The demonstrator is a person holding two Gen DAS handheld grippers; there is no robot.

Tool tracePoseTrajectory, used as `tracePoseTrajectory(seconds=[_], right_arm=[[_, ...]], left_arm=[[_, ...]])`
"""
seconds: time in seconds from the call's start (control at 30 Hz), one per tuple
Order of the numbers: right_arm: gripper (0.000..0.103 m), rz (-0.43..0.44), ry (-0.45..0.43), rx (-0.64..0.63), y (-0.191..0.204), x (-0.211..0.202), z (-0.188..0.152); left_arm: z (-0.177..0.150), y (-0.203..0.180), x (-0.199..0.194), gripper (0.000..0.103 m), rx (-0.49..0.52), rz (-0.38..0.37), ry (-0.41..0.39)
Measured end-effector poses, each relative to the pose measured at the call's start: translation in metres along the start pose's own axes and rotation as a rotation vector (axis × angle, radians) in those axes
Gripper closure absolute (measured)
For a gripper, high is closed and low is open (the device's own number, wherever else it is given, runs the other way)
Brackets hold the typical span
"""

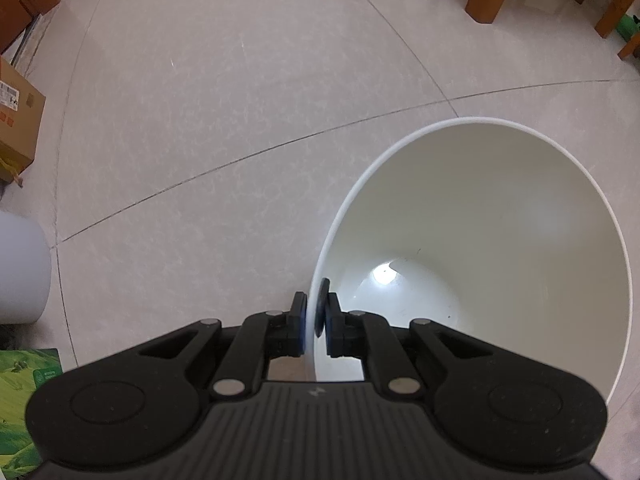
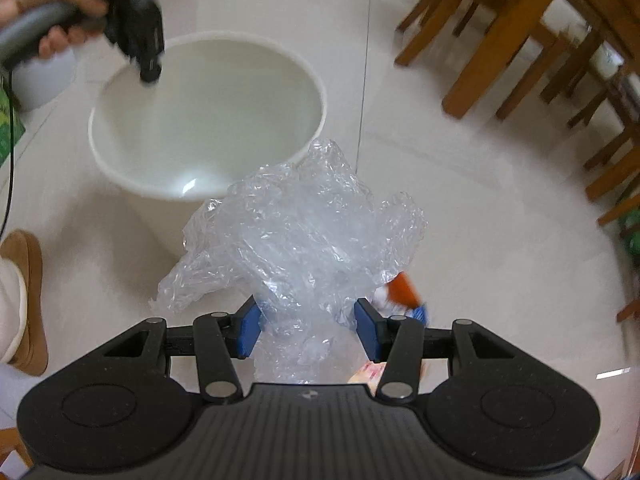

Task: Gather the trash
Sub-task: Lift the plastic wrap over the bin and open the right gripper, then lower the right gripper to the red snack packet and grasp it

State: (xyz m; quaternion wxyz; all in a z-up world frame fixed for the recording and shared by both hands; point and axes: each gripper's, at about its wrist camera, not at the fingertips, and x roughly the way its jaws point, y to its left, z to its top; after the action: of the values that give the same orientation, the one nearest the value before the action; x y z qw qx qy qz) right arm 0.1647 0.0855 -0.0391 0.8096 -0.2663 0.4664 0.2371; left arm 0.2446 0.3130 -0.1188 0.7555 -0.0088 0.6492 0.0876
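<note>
Right wrist view shows the right tongs (image 2: 306, 326) closed on a crumpled wad of clear plastic wrap (image 2: 296, 232), the blue pads (image 2: 250, 330) pressing its lower part from both sides while the rest billows up above them. Just past the plastic stands a white bin (image 2: 120, 168) on the pale tiled floor (image 2: 460, 200), its mouth open toward the camera. A small orange-and-blue scrap (image 2: 404, 292) lies on the floor beside the right pad. At the bin's far rim the left tongs (image 2: 150, 68) reach down, held by a hand (image 2: 44, 4). Left wrist view shows the left tongs (image 1: 314, 320) shut on the bin's (image 1: 400, 152) thin rim, one pad outside the wall and one inside. Wooden chair legs (image 2: 480, 60) stand off to the right, and a brown slipper (image 2: 28, 300) is at the left edge.
</note>
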Motion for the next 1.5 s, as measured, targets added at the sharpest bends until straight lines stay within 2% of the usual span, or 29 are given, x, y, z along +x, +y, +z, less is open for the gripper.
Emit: tracePoseTrajectory(seconds=[0.17,0.37,0.43,0.5,0.57,0.77,1.1,1.33,1.5], right_arm=[[0.048,0.023,-0.069,-0.007,0.000,-0.002,0.039],[0.048,0.082,-0.123,-0.071,0.027,0.011,0.082],[0.042,0.107,-0.125,-0.076,0.035,0.020,0.093],[0.026,0.114,-0.117,-0.081,0.042,0.026,0.097],[0.020,0.111,-0.126,-0.089,0.045,0.028,0.097],[0.019,0.077,-0.108,-0.054,0.036,0.027,0.076],[0.016,-0.015,-0.062,0.188,-0.018,0.028,0.010],[0.016,-0.009,0.029,0.377,-0.040,0.064,-0.047],[0.016,0.010,0.115,0.467,-0.039,0.103,-0.078]], left_arm=[[-0.001,-0.004,0.001,0.096,0.011,0.010,0.000],[0.000,-0.004,0.002,0.096,0.019,0.004,0.006],[0.001,-0.004,0.002,0.096,0.018,0.002,0.007],[0.001,-0.005,0.003,0.096,0.022,0.003,0.007],[0.000,-0.005,0.003,0.096,0.024,0.003,0.006],[-0.001,-0.007,0.003,0.096,0.036,0.000,0.002],[0.000,-0.008,0.002,0.096,0.084,-0.017,0.000],[0.001,-0.008,0.002,0.097,0.135,-0.032,-0.005],[0.003,-0.009,0.001,0.097,0.123,-0.033,0.005]])
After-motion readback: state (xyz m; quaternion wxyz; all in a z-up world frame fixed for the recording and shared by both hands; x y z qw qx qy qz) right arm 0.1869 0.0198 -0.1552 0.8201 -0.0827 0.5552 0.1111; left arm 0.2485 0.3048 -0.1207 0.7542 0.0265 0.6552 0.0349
